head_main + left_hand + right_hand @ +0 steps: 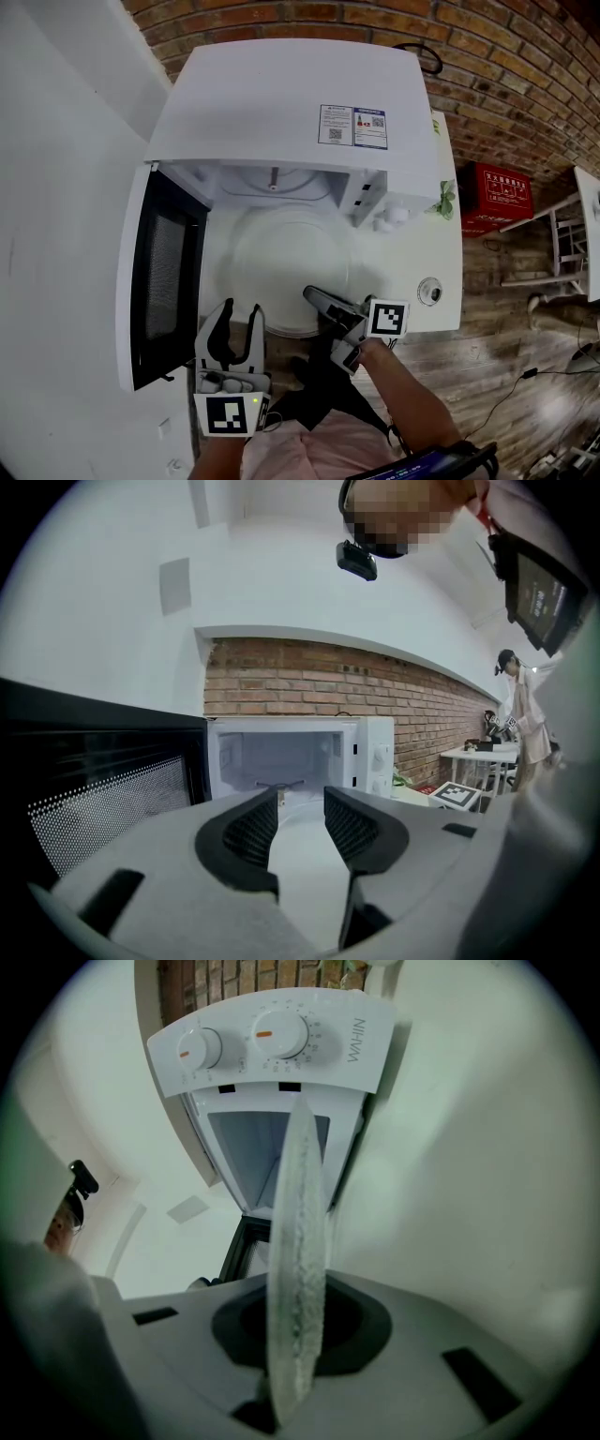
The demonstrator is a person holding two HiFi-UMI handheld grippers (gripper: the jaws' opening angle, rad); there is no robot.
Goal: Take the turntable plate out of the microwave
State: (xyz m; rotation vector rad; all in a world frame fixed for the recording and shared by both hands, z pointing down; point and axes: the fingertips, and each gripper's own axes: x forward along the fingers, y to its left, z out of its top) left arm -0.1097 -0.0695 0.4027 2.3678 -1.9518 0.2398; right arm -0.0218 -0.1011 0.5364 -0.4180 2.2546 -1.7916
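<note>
The white microwave [291, 112] stands with its door [159, 272] swung open to the left. The round glass turntable plate [281, 262] lies level just in front of the cavity mouth. My right gripper [314, 298] is shut on the plate's near right rim. In the right gripper view the plate [298, 1241] runs edge-on between the pads, below the two-knob control panel [272, 1040]. My left gripper [241, 309] hovers open at the plate's near left edge, holding nothing. The left gripper [300, 808] faces the lit cavity [281, 757].
The white counter [441, 272] carries a small round object [430, 291] and a green plant [445, 199] right of the microwave. A red box [497, 197] and white furniture [562, 239] stand on the wooden floor at right. A person [520, 714] stands far off.
</note>
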